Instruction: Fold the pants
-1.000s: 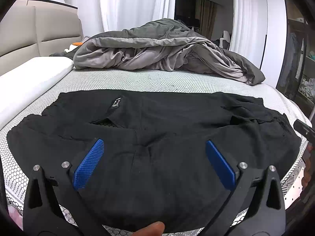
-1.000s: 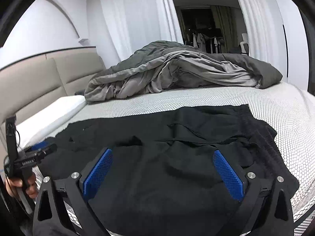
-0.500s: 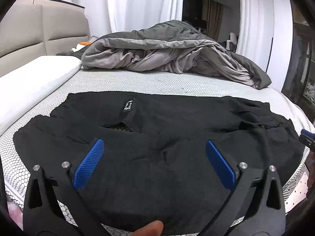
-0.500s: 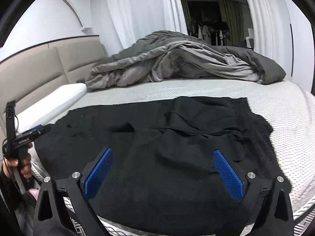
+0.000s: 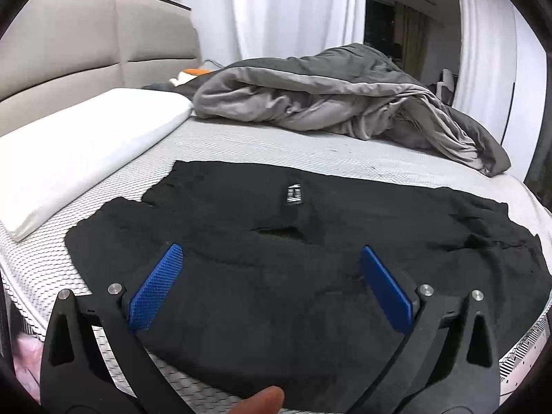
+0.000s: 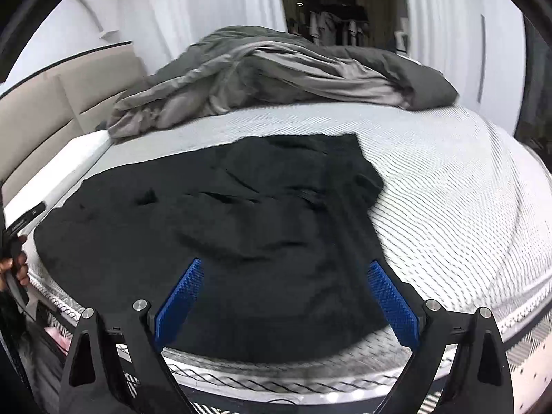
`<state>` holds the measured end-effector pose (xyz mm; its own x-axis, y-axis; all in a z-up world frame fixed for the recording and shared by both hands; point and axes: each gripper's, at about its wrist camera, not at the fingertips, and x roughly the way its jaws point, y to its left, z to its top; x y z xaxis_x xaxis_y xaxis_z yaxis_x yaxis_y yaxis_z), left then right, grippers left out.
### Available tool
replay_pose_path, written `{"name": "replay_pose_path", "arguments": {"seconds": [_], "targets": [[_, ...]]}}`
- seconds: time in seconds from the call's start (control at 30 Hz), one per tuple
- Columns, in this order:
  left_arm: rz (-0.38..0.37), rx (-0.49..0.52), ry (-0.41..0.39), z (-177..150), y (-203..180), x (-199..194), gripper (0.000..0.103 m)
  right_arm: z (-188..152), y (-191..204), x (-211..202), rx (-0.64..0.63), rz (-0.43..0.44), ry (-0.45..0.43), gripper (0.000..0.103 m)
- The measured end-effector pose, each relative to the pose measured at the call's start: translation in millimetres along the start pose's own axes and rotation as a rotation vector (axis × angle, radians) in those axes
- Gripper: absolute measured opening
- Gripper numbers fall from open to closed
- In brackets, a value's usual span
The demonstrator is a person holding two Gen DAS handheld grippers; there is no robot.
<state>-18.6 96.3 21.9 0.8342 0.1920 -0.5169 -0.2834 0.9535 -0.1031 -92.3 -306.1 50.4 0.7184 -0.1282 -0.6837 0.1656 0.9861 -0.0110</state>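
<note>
Across the bed (image 5: 241, 145), whose white honeycomb-patterned mattress cover filled most of both views, black pants (image 5: 276, 276) lay spread flat near the front edge, their length running from side to side. Beyond them a grey duvet (image 5: 327, 103) lay crumpled in a heap at the far side of the bed, well apart from the pants. A beige padded headboard (image 5: 86, 45) stood along the left side, with a white pillow (image 5: 79, 151) lying just in front of it, near the left end of the pants. White curtains (image 5: 293, 10) hung behind the bed. The pants showed shallow creases and a small white label (image 5: 294, 194) on the far layer, seen in the left wrist view.

Left claw (image 5: 270, 286) hovered over the near part of the pants with its blue pads (image 5: 155, 289) spread wide apart, nothing between them. A fingertip (image 5: 262, 402) of the person showed at the bottom edge of that view. Right claw (image 6: 286, 300) hung above the near edge of the pants toward their right end, likewise spread wide with nothing held; this view was somewhat blurred. At its left edge, the person's hand (image 6: 15, 269) was visible gripping the handle of the left claw beside the bed.
</note>
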Motion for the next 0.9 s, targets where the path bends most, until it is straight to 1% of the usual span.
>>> {"name": "replay_pose_path", "arguments": {"seconds": [0.07,0.13,0.17,0.23,0.27,0.3,0.33,0.37,0.4,0.43,0.47,0.53,0.6,0.63,0.7,0.77,0.83,0.87,0.9], "targets": [[0.007,-0.044,0.020,-0.4,18.9,-3.2,0.102,-8.4,-13.4,-0.9,0.047,0.008,0.014,0.098],[0.030,-0.105,0.036,-3.8,44.9,-9.4,0.102,-22.9,-27.1,-1.1,0.093,-0.010,0.036,0.098],[0.041,-0.130,0.044,-6.1,56.6,-11.5,0.102,-28.8,-32.7,-2.2,0.110,0.000,0.042,0.098],[0.068,-0.190,0.067,-13.6,84.5,-15.0,0.102,-42.0,-42.8,-2.1,0.163,0.056,0.048,0.097],[0.085,-0.225,0.080,-18.1,99.5,-16.4,0.102,-47.2,-46.2,-0.9,0.186,0.071,0.051,0.096],[0.108,-0.255,0.091,-22.5,112.2,-16.6,0.100,-51.9,-48.2,0.8,0.200,0.065,0.057,0.096],[0.143,-0.275,0.104,-26.4,123.4,-16.8,0.097,-56.3,-48.2,3.5,0.202,0.035,0.065,0.096],[0.171,-0.284,0.120,-29.7,133.1,-15.8,0.089,-59.8,-47.0,6.1,0.200,0.022,0.067,0.096],[0.173,-0.287,0.136,-34.7,141.4,-16.3,0.082,-63.8,-48.1,9.4,0.210,0.034,0.071,0.096],[0.154,-0.306,0.164,-38.3,151.5,-13.1,0.078,-66.1,-48.7,12.2,0.221,0.043,0.076,0.096],[0.150,-0.321,0.181,-43.0,159.0,-13.1,0.070,-68.1,-48.8,16.0,0.228,0.051,0.081,0.096],[0.157,-0.345,0.203,-48.2,173.3,-6.0,0.067,-69.2,-46.3,21.4,0.230,0.068,0.082,0.096],[0.142,-0.375,0.203,-50.6,185.9,2.4,0.055,-67.6,-44.6,24.8,0.239,0.116,0.068,0.096],[0.138,-0.397,0.206,-51.2,193.1,6.6,0.054,-65.3,-43.6,26.3,0.249,0.135,0.060,0.096],[0.130,-0.449,0.210,-50.8,211.2,17.5,0.045,-60.0,-42.6,31.2,0.279,0.165,0.042,0.096],[0.138,-0.466,0.224,-47.9,223.9,30.4,0.045,-54.8,-42.0,36.0,0.305,0.183,0.045,0.096],[0.156,-0.484,0.229,-46.0,234.6,40.7,0.044,-51.4,-42.2,36.6,0.333,0.209,0.029,0.095],[0.176,-0.490,0.227,-46.2,241.6,44.8,0.034,-51.0,-43.2,35.9,0.351,0.214,0.023,0.094],[0.192,-0.491,0.230,-45.9,244.0,47.4,0.018,-49.9,-43.7,34.7,0.366,0.219,0.019,0.092]]}}
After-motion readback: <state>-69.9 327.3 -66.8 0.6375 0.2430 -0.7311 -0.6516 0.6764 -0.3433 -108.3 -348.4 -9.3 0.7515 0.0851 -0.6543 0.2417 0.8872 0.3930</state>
